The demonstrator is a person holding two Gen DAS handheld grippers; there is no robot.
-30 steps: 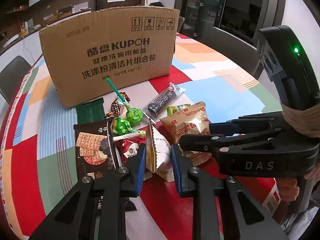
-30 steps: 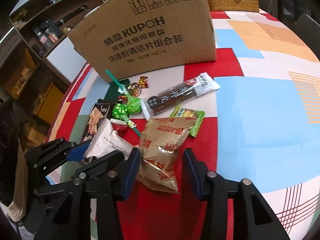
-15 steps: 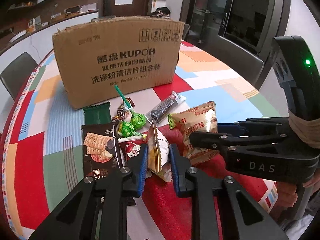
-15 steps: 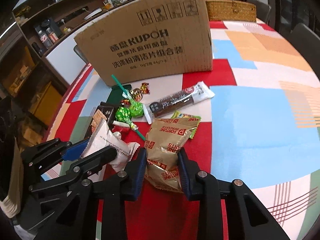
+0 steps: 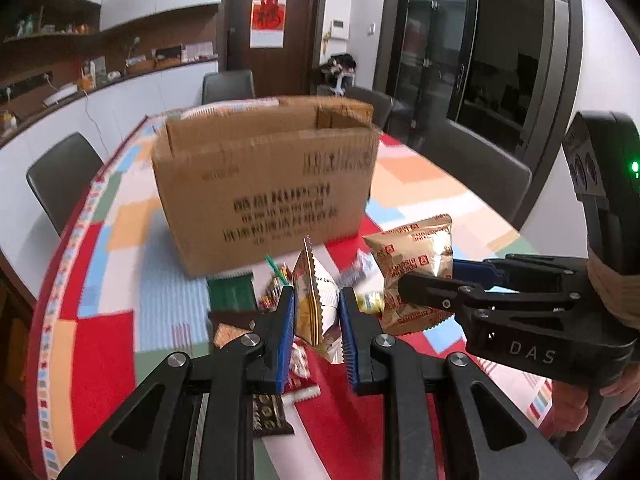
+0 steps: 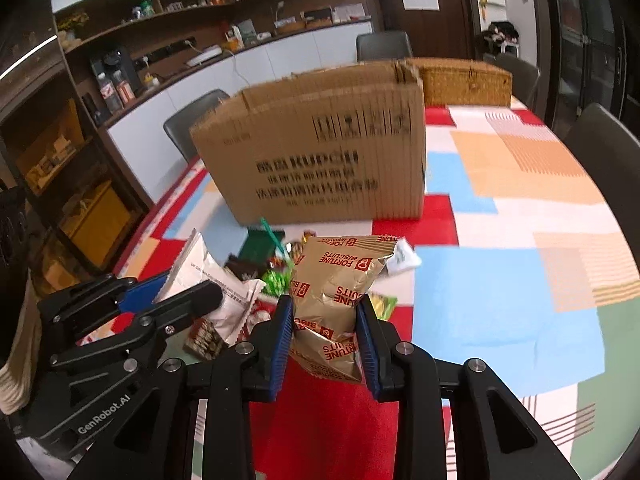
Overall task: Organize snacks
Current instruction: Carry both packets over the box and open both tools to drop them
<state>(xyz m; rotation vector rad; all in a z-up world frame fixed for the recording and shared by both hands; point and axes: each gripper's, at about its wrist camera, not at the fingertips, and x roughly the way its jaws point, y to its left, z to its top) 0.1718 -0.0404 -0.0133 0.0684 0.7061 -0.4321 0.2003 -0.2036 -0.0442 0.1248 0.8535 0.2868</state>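
Pinching a white pouch [image 5: 316,312] by its crimped seam, the left tongs [image 5: 317,322] hold it upright, clear of the counter [image 5: 100,344]. The right tongs [image 6: 325,338] are clamped across the middle of a gold biscuit bag [image 6: 338,280], which stands above the blue pads and is creased where they squeeze it; those jaws have just been closing on the bag.

Both packs look light, air-filled and crackly. The foil is probably slick, so a grip across the puffed belly may creep, and hard pressure could crush the biscuits inside. The flat sealed edge seems the safer hold, as the left pouch shows; the gold bag would likely sit firmer if taken by its end seam.

Beneath the lifted packs, the remaining snacks lie in a loose heap near the counter's near-left edge: a dark cracker pack [image 5: 268,416], green lollipops [image 6: 278,278], a dark green packet [image 5: 232,290] and a few small wrapped sweets, blurred.

Just beyond the heap stands an open cardboard box [image 5: 264,196], its printed side facing the cameras and its flaps up, probably where the snacks go. A wicker basket [image 6: 466,80] sits behind it toward the counter's far edge.
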